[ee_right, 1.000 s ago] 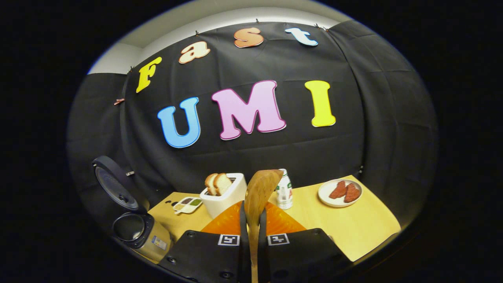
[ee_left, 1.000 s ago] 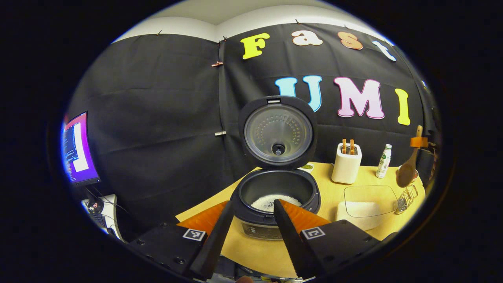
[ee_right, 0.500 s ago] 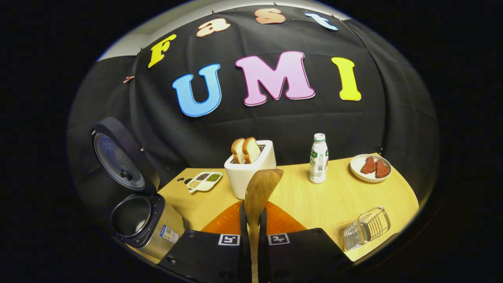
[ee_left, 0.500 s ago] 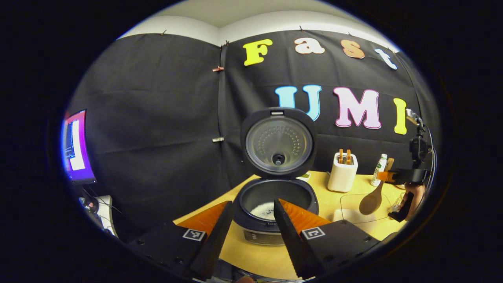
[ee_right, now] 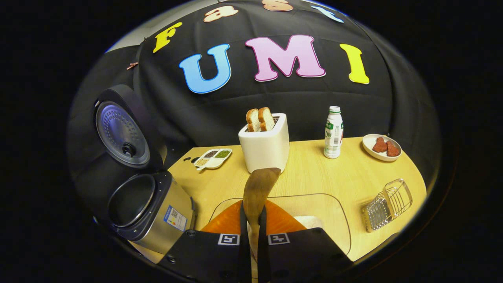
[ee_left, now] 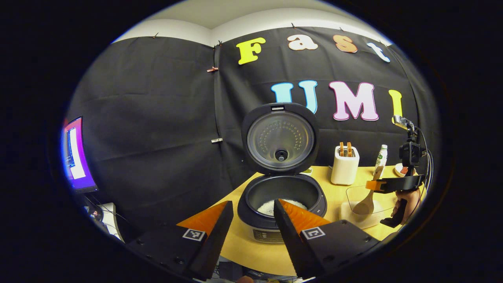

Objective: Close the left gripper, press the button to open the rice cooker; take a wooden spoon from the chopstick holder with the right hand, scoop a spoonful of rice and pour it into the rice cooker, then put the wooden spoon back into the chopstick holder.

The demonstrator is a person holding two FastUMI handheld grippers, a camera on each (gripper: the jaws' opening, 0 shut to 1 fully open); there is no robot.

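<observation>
In the left gripper view, a monitor (ee_left: pixel 76 155) glows at the far left edge. The left gripper (ee_left: pixel 251 220) sits at bottom centre, its fingers apart with nothing between them. Just above it stands the rice cooker (ee_left: pixel 282 196), lid (ee_left: pixel 280 139) upright and open, white rice showing in the pot. Right of it are a toaster (ee_left: pixel 344 165), a bottle (ee_left: pixel 380 156) and, at the right edge, a hand (ee_left: pixel 406 200) holding the right gripper (ee_left: pixel 375 185).

In the right gripper view, the cooker (ee_right: pixel 151 208) is at lower left. At bottom centre, the right gripper's (ee_right: pixel 251 214) fingers are clamped on the wooden spoon (ee_right: pixel 257 188), its bowl above a clear rice container (ee_right: pixel 314 208). The wire chopstick holder (ee_right: pixel 387 204) lies at lower right on the table (ee_right: pixel 314 173).
</observation>
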